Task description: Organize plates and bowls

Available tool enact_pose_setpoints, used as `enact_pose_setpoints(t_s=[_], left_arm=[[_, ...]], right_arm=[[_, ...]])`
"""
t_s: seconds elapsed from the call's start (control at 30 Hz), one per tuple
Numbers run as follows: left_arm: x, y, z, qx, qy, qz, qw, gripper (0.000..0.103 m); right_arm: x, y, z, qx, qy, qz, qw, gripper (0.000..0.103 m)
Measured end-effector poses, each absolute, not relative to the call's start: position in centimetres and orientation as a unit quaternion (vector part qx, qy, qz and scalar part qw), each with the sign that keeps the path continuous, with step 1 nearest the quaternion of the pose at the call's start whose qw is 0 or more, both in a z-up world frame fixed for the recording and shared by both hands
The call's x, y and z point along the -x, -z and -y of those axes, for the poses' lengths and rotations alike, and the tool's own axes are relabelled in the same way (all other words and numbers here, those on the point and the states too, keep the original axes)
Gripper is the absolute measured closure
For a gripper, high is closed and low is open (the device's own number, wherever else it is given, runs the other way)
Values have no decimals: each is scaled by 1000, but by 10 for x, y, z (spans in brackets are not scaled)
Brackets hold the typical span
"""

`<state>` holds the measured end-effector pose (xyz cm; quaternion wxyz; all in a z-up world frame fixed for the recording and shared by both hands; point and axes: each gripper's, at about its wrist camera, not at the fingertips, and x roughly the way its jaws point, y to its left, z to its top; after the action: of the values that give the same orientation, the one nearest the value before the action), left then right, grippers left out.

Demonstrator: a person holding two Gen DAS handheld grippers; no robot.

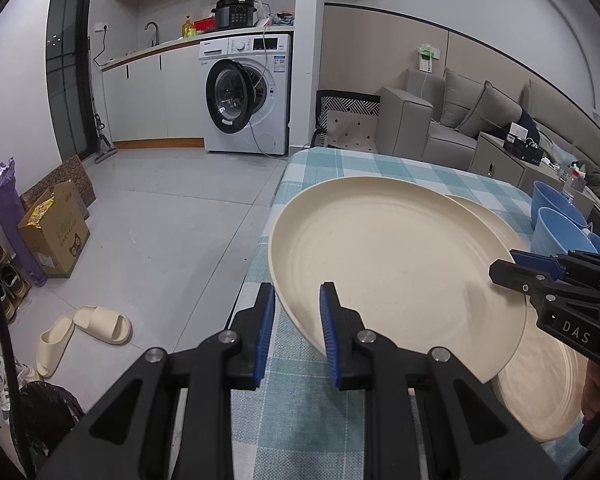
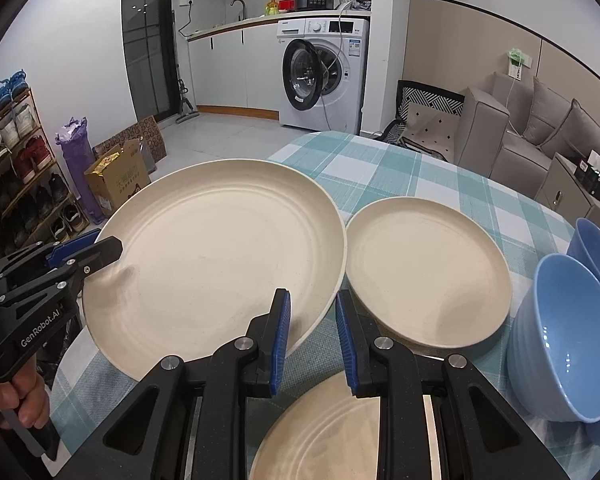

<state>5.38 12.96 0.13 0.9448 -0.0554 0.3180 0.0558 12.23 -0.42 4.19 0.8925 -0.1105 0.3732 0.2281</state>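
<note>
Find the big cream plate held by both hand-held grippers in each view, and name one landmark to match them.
Left wrist view: the big cream plate fills centre-right, its near rim between this hand-held gripper's blue pads.
Right wrist view: the big cream plate sits centre-left, its right rim between this gripper's pads.
Shared landmark: the white washing machine, door ajar, stands beyond the table in both.
</note>
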Motion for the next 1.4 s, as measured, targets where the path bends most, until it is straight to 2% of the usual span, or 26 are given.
enact_pose_setpoints(t_s=[0.8, 1.4], left_arm=[[-41, -23, -89, 22, -21, -297, 954, 82], [-42, -19, -44, -13, 10, -306, 952, 81]], right_arm=[[-83, -68, 55, 86, -196, -357, 910, 79], [-57, -75, 106, 54, -165, -355, 918, 79]])
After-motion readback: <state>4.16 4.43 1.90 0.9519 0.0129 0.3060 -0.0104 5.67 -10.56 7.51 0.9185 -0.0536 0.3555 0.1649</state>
